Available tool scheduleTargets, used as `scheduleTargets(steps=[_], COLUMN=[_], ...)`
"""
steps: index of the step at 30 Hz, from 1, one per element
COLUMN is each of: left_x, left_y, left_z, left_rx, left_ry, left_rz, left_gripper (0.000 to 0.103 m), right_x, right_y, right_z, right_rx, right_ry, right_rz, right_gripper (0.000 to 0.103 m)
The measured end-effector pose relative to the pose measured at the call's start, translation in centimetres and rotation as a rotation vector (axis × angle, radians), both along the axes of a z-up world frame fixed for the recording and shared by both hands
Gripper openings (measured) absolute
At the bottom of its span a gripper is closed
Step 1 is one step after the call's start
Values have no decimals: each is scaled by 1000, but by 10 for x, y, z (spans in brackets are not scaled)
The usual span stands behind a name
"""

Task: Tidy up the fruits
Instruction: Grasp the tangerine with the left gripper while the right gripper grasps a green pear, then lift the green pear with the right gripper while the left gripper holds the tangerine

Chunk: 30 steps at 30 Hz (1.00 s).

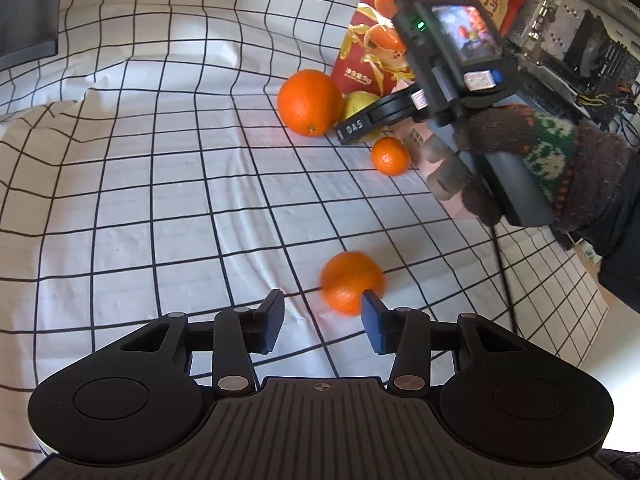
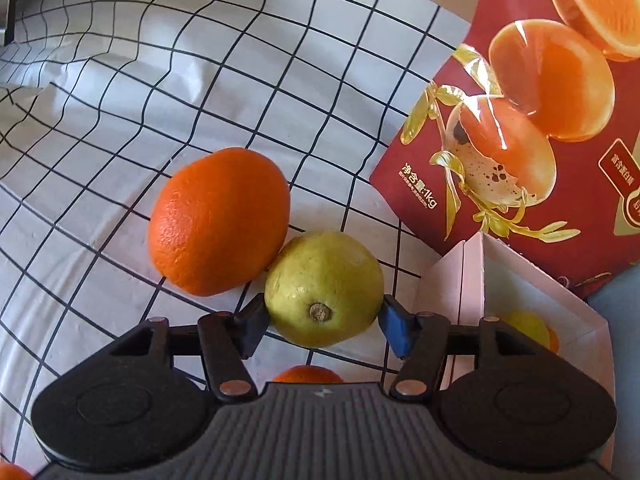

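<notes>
2 grippers worked over the checked cloth (image 1: 160, 200). Right gripper (image 2: 322, 320) had its jaws either side of a yellow-green lemon (image 2: 324, 288), pads at its flanks; whether they pressed it I cannot tell. That lemon touched a large orange (image 2: 218, 220) just beside the pink box (image 2: 472, 276). Left gripper (image 1: 322, 328) stood wide, a blurred mandarin (image 1: 350, 282) at its right pad.

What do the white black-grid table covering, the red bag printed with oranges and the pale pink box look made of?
White black-grid table covering: likely thin cloth or soft sheet; matte, with wrinkles and folds. Red bag printed with oranges: probably plastic film, since it shines with creased gold highlights. Pale pink box: looks like matte cardboard, with flat walls and sharp edges.
</notes>
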<state>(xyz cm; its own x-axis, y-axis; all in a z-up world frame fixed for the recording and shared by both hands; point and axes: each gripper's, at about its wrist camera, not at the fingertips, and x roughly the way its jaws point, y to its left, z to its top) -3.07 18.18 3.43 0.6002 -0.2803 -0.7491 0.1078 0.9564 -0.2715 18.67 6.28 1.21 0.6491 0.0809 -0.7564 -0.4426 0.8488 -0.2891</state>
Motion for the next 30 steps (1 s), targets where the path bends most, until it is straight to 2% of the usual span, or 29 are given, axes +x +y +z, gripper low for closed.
scheduleTargets(steps=[5, 9, 11, 15, 18, 21, 24, 27, 30], left_x=[3, 10, 14, 22, 28, 30, 30, 30, 30], left_y=[-1, -8, -14, -23, -23, -23, -23, -21, -20], left_z=[-3, -5, -5, -9, -11, -10, -11, -12, -13], left_rx=[6, 2, 9, 34, 32, 33, 36, 26, 12], left_ry=[6, 5, 1, 4, 14, 13, 13, 13, 15], left_rz=[-12, -42, -61, -73, -70, -68, -70, -58, -47], left_gripper=[46, 47, 47, 47, 47, 48, 49, 50, 51], right_x=[-24, -69, -96, -137, -145, -147, -154, -164, -181], right_y=[-8, -24, -36, -61, -75, -89, -95, -99, -100], right_z=[21, 56, 70, 74, 53, 32, 20, 19, 20], right_rx=[80, 193, 254, 310, 305, 354, 383, 455, 495], right_ry=[-14, -78, -94, -103, -62, 0, 22, 59, 81], right_rz=[4, 35, 48, 31, -17, -64, -93, -86, -34], right_gripper=[57, 53, 21, 21, 22, 22, 22, 22, 28])
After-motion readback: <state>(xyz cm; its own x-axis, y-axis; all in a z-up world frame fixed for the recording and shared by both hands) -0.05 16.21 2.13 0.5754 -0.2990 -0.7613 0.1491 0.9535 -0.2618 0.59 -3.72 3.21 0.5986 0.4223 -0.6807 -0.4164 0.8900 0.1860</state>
